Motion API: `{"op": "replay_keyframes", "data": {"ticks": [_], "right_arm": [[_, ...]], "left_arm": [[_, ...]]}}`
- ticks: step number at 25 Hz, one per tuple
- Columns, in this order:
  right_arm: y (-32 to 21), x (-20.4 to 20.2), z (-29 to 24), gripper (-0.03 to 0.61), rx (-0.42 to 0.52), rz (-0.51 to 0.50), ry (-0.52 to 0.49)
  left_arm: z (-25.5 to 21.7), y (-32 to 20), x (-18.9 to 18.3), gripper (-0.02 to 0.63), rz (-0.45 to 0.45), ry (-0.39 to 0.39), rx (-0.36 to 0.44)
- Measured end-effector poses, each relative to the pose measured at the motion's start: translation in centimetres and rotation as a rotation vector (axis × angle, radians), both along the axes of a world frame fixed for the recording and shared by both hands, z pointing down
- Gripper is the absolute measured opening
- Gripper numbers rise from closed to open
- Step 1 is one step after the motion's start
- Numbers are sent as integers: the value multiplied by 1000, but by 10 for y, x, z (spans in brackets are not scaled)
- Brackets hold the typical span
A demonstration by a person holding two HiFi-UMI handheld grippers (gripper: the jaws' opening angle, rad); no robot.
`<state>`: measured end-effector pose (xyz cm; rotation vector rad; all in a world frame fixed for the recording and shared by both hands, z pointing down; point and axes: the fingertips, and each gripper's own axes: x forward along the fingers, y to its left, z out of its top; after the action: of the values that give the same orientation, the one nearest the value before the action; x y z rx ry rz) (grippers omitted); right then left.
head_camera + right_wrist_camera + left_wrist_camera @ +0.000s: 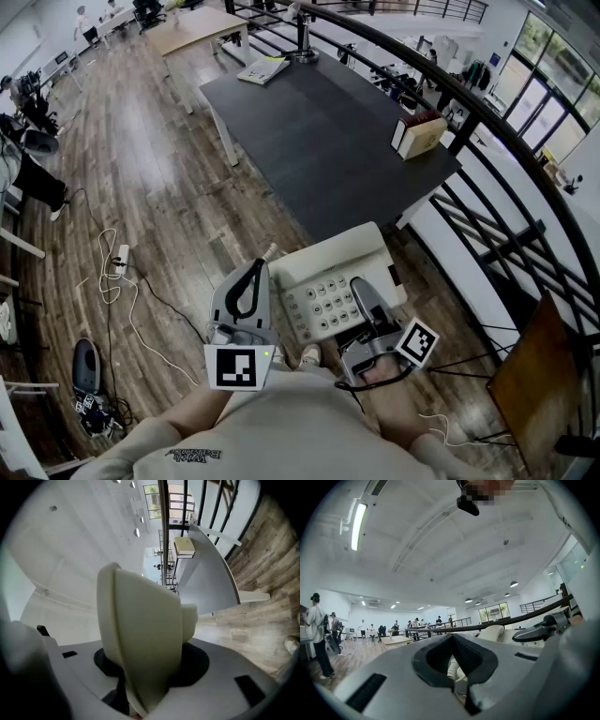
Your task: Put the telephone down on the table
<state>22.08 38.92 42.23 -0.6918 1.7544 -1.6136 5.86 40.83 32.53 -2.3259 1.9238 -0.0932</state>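
Observation:
I hold a cream desk telephone (pixel 330 267) with a keypad in the air near my body, short of the dark grey table (pixel 319 131). My right gripper (pixel 366 302) is shut on the telephone's right side. In the right gripper view the cream body (pixel 140 639) fills the space between the jaws, with the table (pixel 206 573) beyond. My left gripper (pixel 257 274) sits at the telephone's left corner. Its jaws look closed around the coiled cord (pixel 453 667), which shows in their dark cutout. The handset (pixel 493 632) and the right gripper (pixel 539 630) lie to the right there.
A boxed book (pixel 419 134) stands at the table's right edge, and a booklet (pixel 262 70) and a post base (pixel 302 56) at its far end. A black railing (pixel 487 122) runs along the right. A power strip with cable (pixel 120 262) lies on the wooden floor.

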Motion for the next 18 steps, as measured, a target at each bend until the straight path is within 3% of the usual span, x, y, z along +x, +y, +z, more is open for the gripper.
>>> {"op": "replay_keyframes", "data": {"ticks": [18], "right_arm": [[15, -7, 6, 209, -37, -5, -22]], "left_arm": [[0, 17, 1, 3, 17, -3, 4]]}}
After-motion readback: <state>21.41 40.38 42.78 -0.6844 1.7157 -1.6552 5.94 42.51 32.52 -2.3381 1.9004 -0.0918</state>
